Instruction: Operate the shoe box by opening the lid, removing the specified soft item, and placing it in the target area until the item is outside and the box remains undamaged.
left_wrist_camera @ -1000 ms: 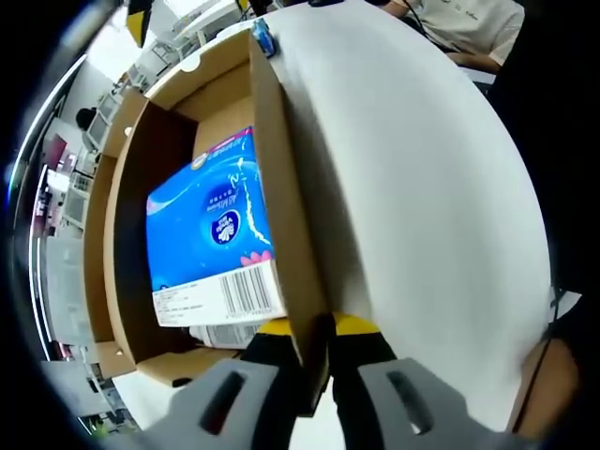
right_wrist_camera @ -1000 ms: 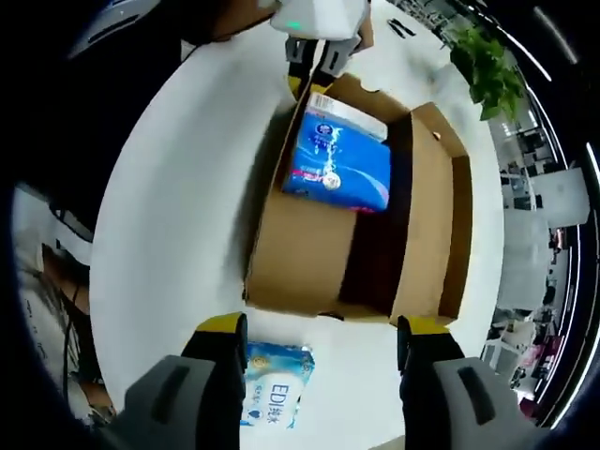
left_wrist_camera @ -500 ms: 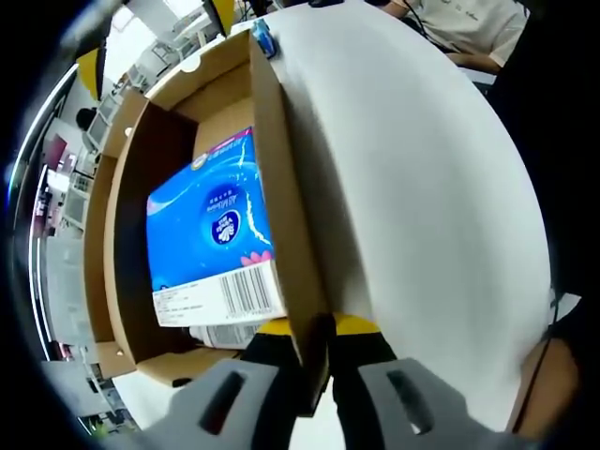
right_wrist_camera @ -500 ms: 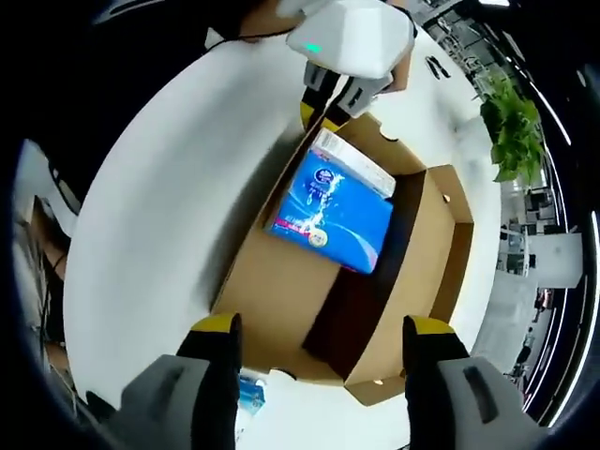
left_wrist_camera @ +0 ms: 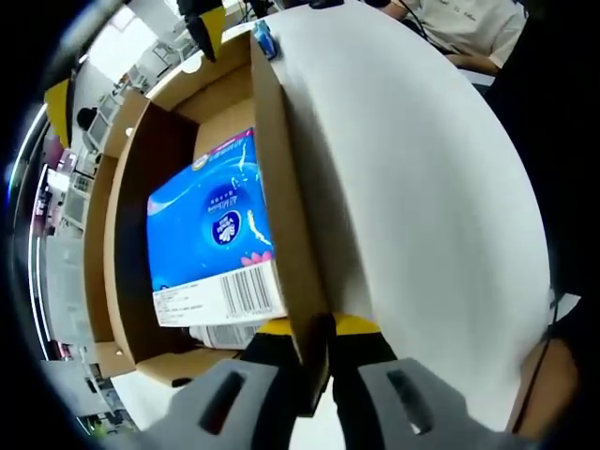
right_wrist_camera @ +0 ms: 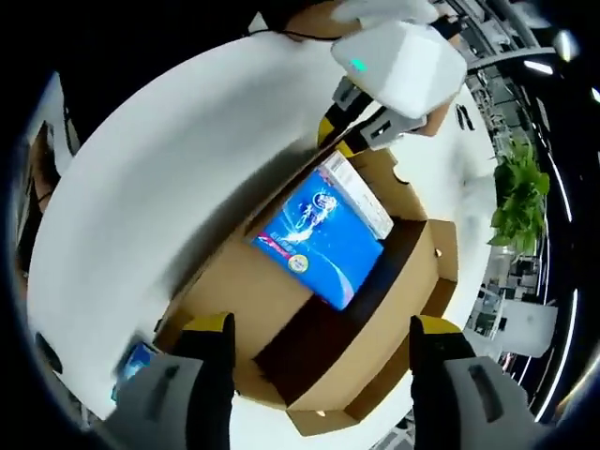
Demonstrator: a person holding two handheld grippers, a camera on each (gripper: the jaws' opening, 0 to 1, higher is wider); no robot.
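1. The left claw (left_wrist_camera: 319, 352) is closed on the upright side wall of the shoe box (left_wrist_camera: 281, 225), pinching the cardboard edge between its jaws near the box's end corner.
2. The right claw (right_wrist_camera: 319, 342) hangs above the open box with its jaws spread wide and nothing between them.
3. The blue tissue pack (right_wrist_camera: 321, 234) lies inside the box against the pinched wall, barcode end toward the left claw; the lid is already folded out.
4. A second blue pack (right_wrist_camera: 134, 361) lies on the white worktop (left_wrist_camera: 422, 187) just beside the box's far end.
5. Risks, as I judge them: the pinch could crease or tear the thin wall if the left claw twists; the right claw's wide jaws could catch a wall on descent; a shallow grip on the slick wrapper could let the pack slip.
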